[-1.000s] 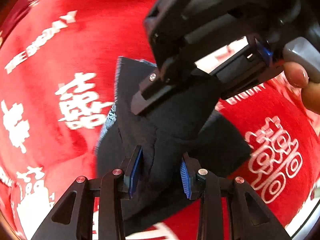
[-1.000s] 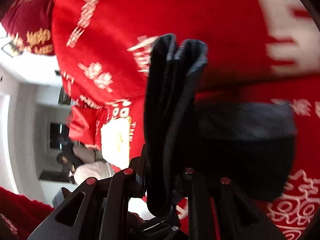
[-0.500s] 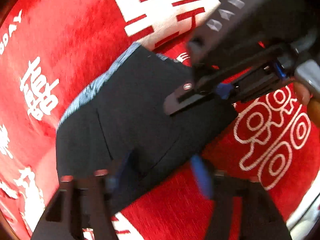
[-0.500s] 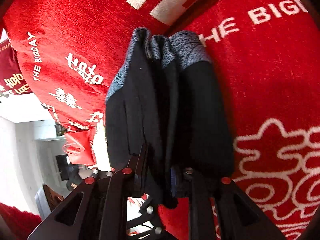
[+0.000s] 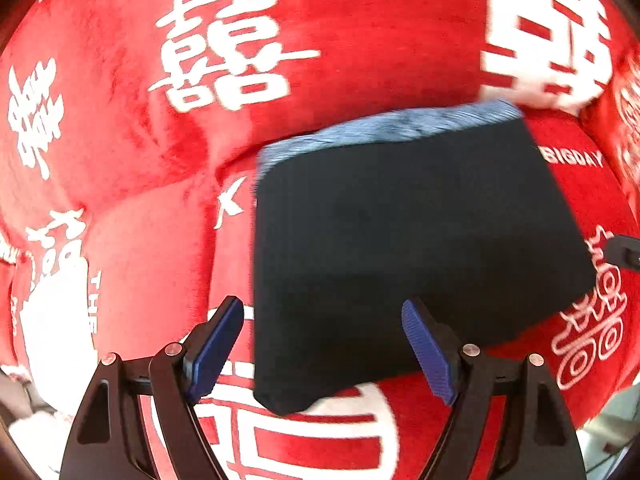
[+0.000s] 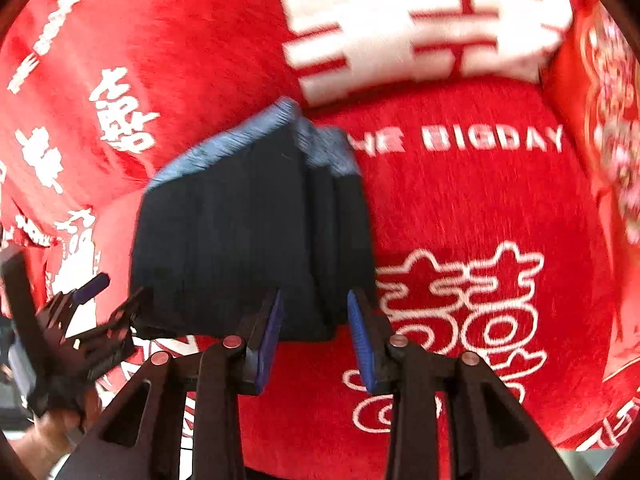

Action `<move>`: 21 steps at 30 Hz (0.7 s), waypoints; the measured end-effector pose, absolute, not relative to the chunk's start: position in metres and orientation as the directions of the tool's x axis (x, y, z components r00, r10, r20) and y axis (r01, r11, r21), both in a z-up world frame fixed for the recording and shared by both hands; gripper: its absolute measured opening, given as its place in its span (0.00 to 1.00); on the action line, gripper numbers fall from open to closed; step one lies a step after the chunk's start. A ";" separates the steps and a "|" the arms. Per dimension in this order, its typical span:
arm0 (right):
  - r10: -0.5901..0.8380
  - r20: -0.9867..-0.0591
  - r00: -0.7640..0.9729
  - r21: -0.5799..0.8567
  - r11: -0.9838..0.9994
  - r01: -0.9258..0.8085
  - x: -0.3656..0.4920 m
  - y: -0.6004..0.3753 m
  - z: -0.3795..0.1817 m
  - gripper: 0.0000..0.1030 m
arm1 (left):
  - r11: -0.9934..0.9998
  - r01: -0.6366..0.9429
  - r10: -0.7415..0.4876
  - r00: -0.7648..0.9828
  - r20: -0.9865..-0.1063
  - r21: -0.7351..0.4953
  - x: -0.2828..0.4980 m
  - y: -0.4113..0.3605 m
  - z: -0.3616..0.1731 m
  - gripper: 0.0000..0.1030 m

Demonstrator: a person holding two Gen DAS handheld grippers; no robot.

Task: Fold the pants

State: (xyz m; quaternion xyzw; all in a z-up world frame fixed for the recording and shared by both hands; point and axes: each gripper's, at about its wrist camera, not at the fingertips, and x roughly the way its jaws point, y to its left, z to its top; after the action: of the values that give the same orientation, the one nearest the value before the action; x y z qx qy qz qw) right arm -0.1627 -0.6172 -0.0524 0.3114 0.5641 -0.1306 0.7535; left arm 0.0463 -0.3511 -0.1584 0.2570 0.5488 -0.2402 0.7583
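The pants, dark with a blue-grey band along the 12 o'clock edge, lie folded into a compact block on the red blanket printed with white characters; the left tool stands wide, pads clear of the cloth; the right tool is narrow and opening, nothing pinched, the fold's near edge just at 12 o'clock from its fingertips.
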 end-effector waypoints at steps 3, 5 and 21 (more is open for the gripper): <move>0.157 -0.945 0.288 0.291 0.805 0.517 -0.136 -0.597 -0.061 0.36 | 0.780 0.619 -0.056 0.218 -0.974 0.094 0.061 -0.341 -0.178 0.80; 0.168 -0.953 0.253 0.283 0.794 0.538 -0.127 -0.593 -0.077 0.36 | 0.808 0.588 -0.075 0.165 -0.983 0.037 0.067 -0.333 -0.189 0.80; 0.022 -0.985 0.169 0.124 0.773 0.622 -0.137 -0.555 -0.089 0.50 | 0.792 0.606 -0.145 0.076 -0.987 -0.069 0.078 -0.318 -0.194 0.97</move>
State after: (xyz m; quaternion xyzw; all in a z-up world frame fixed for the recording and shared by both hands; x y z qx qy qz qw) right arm -0.1366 -0.5548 -0.0893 0.2642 0.6095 -0.2093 0.7175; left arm 0.0777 -0.3184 -0.1943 0.1844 0.6260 -0.2644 0.7101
